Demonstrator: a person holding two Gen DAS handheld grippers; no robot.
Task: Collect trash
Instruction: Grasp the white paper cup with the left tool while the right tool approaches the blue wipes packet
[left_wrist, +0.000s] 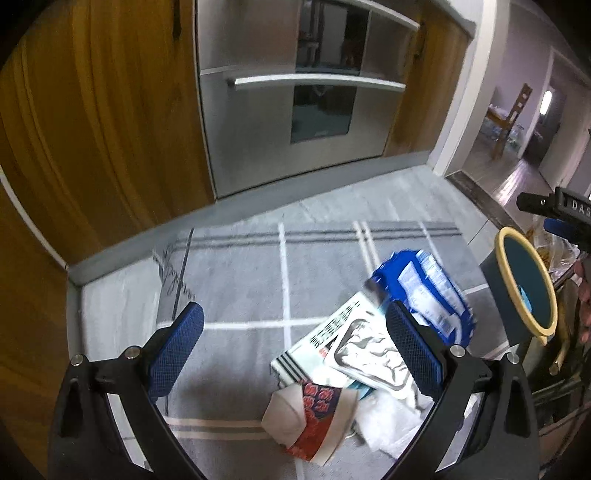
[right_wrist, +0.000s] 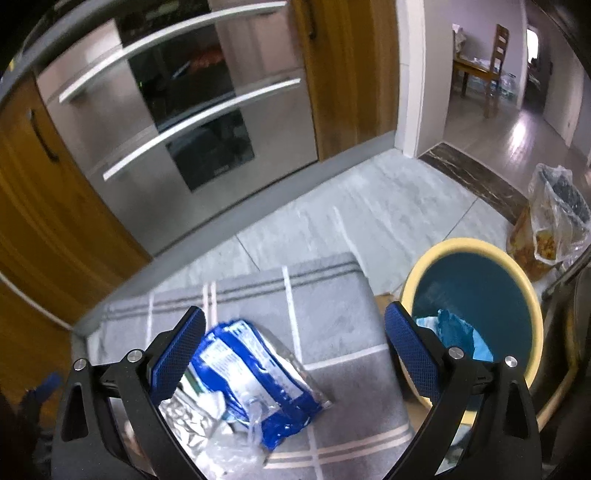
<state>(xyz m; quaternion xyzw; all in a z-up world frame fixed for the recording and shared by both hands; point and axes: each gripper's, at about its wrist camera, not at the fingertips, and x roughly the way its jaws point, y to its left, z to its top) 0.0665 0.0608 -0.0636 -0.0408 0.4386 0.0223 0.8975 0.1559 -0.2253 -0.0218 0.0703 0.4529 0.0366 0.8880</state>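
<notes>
Your left tool (left_wrist: 295, 343) and right tool (right_wrist: 293, 347) both gape wide and empty over the rug (right_wrist: 332, 306), wrappers (left_wrist: 421, 291) lying between their fingers, the bin (right_wrist: 476, 295) beside the right one.

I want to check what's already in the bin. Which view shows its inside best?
The right wrist view: the bin opens toward the camera, with blue trash inside. The left wrist view shows the bin edge-on at the right, its contents barely visible.
</notes>
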